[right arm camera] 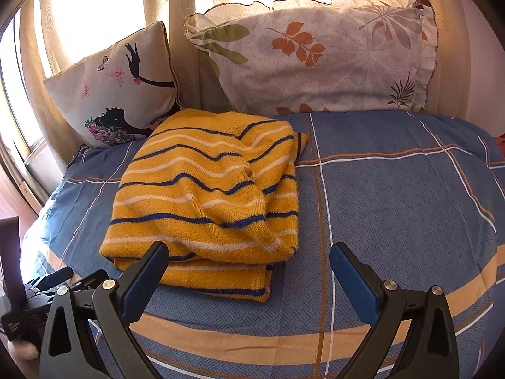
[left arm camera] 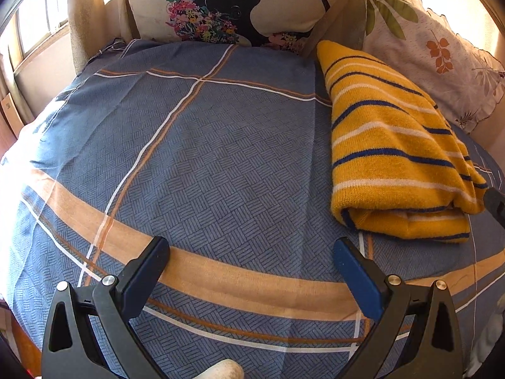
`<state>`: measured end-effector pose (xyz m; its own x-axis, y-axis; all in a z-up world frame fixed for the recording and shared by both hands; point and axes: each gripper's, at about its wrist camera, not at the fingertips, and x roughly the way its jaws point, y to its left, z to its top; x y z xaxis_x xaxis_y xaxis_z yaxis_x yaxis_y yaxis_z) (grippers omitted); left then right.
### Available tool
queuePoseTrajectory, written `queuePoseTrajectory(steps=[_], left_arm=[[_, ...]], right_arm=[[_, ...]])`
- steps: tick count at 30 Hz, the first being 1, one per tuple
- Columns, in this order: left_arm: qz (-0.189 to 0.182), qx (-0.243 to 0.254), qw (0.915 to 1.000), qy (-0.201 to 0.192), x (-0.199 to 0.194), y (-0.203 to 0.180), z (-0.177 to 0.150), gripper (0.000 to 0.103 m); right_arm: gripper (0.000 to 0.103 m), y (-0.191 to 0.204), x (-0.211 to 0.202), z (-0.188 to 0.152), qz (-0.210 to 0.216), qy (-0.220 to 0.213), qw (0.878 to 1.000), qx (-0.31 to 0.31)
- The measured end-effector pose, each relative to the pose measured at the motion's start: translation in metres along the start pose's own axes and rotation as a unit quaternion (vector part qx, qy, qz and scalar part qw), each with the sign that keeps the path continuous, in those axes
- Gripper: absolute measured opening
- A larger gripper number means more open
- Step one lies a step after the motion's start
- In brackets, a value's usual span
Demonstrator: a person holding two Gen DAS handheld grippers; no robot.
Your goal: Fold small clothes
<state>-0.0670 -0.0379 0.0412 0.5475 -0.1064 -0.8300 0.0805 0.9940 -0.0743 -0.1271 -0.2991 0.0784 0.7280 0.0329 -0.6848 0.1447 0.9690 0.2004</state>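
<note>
A yellow knit sweater (right arm camera: 208, 195) with navy and white stripes lies folded in a thick rectangle on the blue checked bedsheet (right arm camera: 394, 208). In the left wrist view the sweater (left arm camera: 391, 154) lies to the right. My left gripper (left arm camera: 252, 252) is open and empty, above bare sheet (left arm camera: 205, 164), to the left of the sweater. My right gripper (right arm camera: 249, 255) is open and empty, just in front of the sweater's near folded edge. The left gripper's body (right arm camera: 47, 284) shows at the lower left of the right wrist view.
A cushion with a black silhouette print (right arm camera: 116, 91) and a leaf-print pillow (right arm camera: 315, 57) lean against the curtain at the back of the bed. A window (left arm camera: 34, 22) is at the left. The bed's left edge drops off near it.
</note>
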Motion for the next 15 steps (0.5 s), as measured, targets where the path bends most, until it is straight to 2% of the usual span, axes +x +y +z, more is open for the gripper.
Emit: queuePoseTrajectory(steps=[2,4,8,10,12,15], left_arm=[[0.002,0.001,1.0,-0.001,0.0,-0.001,-0.001,0.103],[0.005,0.002,1.0,-0.002,0.001,-0.002,-0.002,0.103],[0.016,0.014,0.9997,-0.009,0.002,-0.005,-0.007,0.103],[0.014,0.013,0.9998,-0.01,0.001,-0.004,-0.007,0.103],[0.011,0.013,0.9998,-0.009,0.002,-0.004,-0.006,0.103],[0.014,0.02,0.9997,-0.01,0.002,-0.005,-0.007,0.103]], right_arm=[[0.094,0.004,0.001,0.009,0.033,0.0,0.999,-0.004],[0.081,0.008,0.008,0.019,0.075,0.008,0.997,0.003],[0.076,0.022,0.035,0.038,0.126,0.023,0.992,0.004],[0.075,0.025,0.058,0.039,0.141,0.063,0.988,0.016],[0.075,0.024,0.076,0.031,0.143,0.102,0.984,0.033],[0.076,0.028,0.067,0.02,0.132,0.102,0.986,0.013]])
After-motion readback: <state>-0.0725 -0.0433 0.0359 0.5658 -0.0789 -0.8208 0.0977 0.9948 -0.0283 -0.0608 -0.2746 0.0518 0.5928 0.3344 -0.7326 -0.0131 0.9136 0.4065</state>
